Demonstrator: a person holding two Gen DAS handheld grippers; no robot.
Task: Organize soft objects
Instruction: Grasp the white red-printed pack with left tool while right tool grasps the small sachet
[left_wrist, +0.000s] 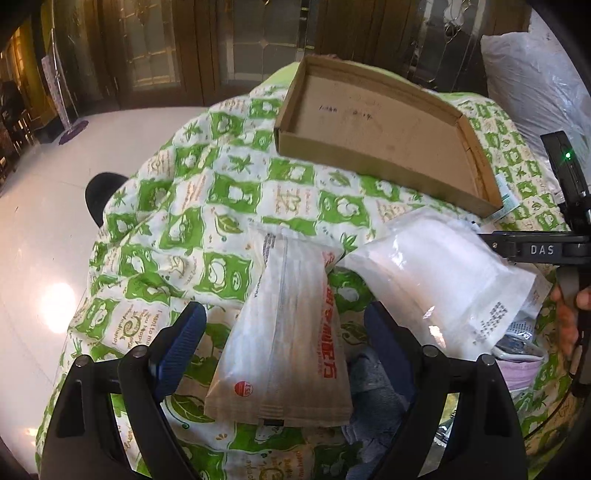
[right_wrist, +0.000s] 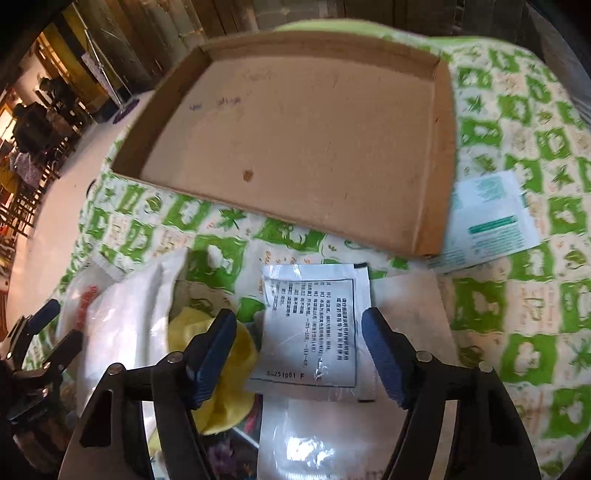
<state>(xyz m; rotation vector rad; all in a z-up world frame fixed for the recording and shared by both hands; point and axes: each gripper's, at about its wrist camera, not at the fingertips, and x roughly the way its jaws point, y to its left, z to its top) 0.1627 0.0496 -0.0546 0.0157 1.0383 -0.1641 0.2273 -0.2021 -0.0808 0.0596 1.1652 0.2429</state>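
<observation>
left gripper (left_wrist: 284, 339) with fingers (left_wrist: 177, 347) spread wide apart, straddling a long pouch (left_wrist: 288, 332) with red print but not clamped on it; pouch lying lengthwise between the pads, near end toward 6 o'clock, far end toward 12. just beside it at 2 o'clock, a plump white bag (left_wrist: 436, 280), touching or nearly touching the pouch's far corner. grey cloth (left_wrist: 373, 391) tucked under the pouch at 5 o'clock. all on a green-and-white quilt (left_wrist: 192, 206). cardboard tray (left_wrist: 476, 173) resting on the quilt at 12 to 1 o'clock, well apart from the pouch, nothing inside. at 3 o'clock, the other tool's black arm, a hand (left_wrist: 569, 317) behind it. in the right wrist view, right gripper (right_wrist: 299, 354) likewise wide open, gripping nothing, hovering over a flat sachet (right_wrist: 317, 325) with black print lying between the pads. yellow cloth (right_wrist: 225, 376) under the left pad at 8 o'clock, partly hidden. white bag at 9 o'clock, blurred. tray filling 11 to 1 o'clock, just beyond the sachet. teal-printed packet (right_wrist: 491, 218) at 2 o'clock, one edge tucked under the tray's corner. clear plastic sleeve (right_wrist: 303, 443) at 6 o'clock beneath the sachet.
</observation>
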